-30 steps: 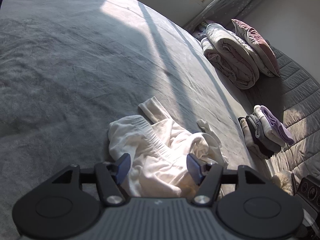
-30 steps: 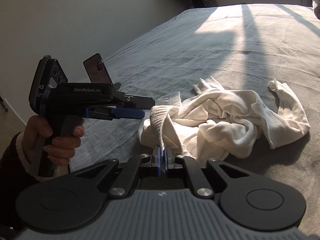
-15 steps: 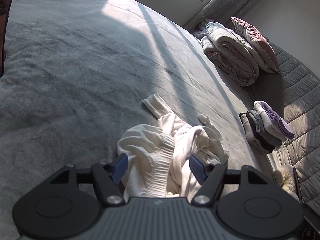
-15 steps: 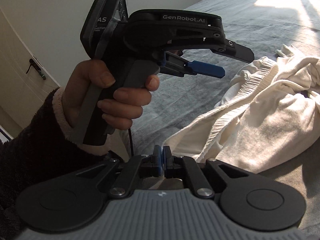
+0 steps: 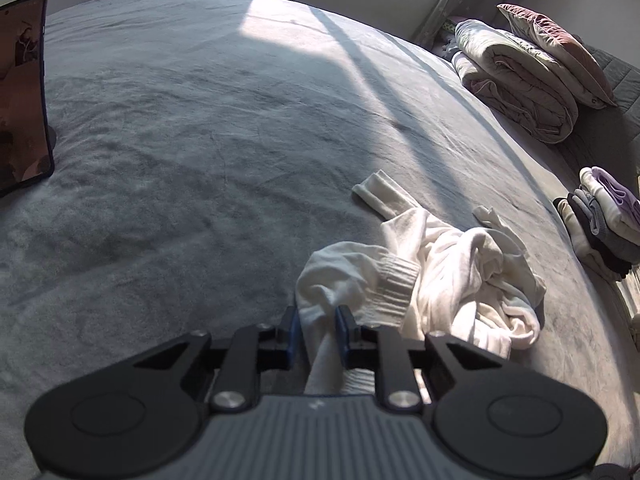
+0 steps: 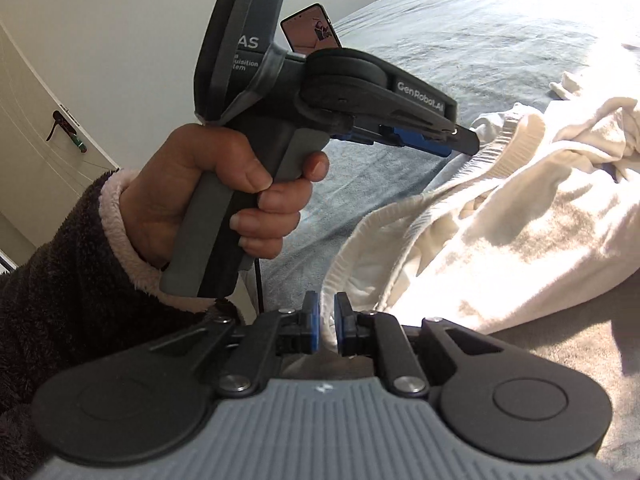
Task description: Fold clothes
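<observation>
White sweater (image 5: pixel 432 272) lies crumpled on the grey bed (image 5: pixel 200 140), just ahead and right of the left tool (image 5: pixel 316 328). Left tool was wide open half a second ago; now its blue pads are pinched in on a fold of the sweater near the ribbed hem. Right tool (image 6: pixel 326 320) was fully shut on the cloth before; now the pads sit slightly apart with the sweater's edge hanging between them, grip looks loose, can't tell if it's clamped. Sweater dragged closer to both tools than a second ago, one sleeve stretched out ahead. Person's hand (image 6: pixel 224 200) in a dark fuzzy sleeve holds the left tool. Folded clothes pile (image 5: pixel 600 220) far right of the left tool, rolled duvet (image 5: pixel 516 88) beyond, phone (image 5: pixel 22 96) far left.
</observation>
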Motion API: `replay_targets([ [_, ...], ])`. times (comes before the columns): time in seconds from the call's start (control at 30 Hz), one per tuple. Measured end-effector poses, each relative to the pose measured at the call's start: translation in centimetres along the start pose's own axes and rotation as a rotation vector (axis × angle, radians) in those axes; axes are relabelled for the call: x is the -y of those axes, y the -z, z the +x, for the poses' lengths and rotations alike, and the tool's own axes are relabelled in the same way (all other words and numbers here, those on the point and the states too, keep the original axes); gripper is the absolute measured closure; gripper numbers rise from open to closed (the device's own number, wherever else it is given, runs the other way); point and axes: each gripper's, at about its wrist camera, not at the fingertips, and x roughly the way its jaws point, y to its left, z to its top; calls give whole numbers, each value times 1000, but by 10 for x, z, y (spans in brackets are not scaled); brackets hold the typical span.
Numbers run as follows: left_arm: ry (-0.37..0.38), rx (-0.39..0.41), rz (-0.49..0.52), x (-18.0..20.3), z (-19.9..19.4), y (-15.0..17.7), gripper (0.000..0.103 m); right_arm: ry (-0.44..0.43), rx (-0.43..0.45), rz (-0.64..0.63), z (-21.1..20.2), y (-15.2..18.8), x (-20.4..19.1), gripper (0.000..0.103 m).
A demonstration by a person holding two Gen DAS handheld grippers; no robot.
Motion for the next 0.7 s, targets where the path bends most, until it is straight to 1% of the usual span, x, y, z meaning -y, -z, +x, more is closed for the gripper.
replay_targets([
  [0.03,-2,8,-4,-4,-4,0,86,10,21,8,-5,-2,3,86],
  [0.07,-9,15,-4,-9,-8,0,87,19,42,16,-9,-5,6,81],
  [0.1,-18,20,-7,-13,-11,1,88,29,63,24,-14,-7,10,71],
  [0.13,-25,21,-12,-19,-14,2,88,39,84,32,-19,-9,13,65],
  [0.17,-13,14,-20,-24,-15,3,88,51,102,39,-22,-11,15,59],
  [0.23,16,0,-33,-33,-19,5,86,74,120,55,-24,-14,22,59],
  [0.27,48,-9,-23,-31,-20,7,73,83,123,62,-24,-16,25,59],
  [0.3,79,-18,-13,-29,-21,9,53,92,127,69,-24,-17,28,59],
  [0.33,111,-27,-3,-27,-22,10,45,101,123,73,-21,-17,29,59],
  [0.37,143,-37,7,-26,-24,12,41,105,116,75,-18,-17,30,59],
  [0.43,207,-55,27,-22,-26,15,41,102,101,75,-10,-12,29,61],
  [0.47,230,-65,40,-20,-27,17,41,95,93,72,-7,-10,29,64],
  [0.5,223,-77,59,-16,-25,19,41,89,85,70,-3,-8,28,67],
  [0.53,216,-89,79,-12,-23,20,43,84,80,66,0,-5,26,67],
  [0.57,208,-104,94,-9,-20,22,52,84,75,60,3,-3,22,68],
  [0.6,198,-126,96,-9,-17,23,68,90,69,52,6,-3,21,78],
  [0.67,181,-155,83,-12,-13,25,78,141,55,9,10,4,17,98],
  [0.7,171,-153,74,-14,-14,25,80,159,61,-7,8,6,17,98],
])
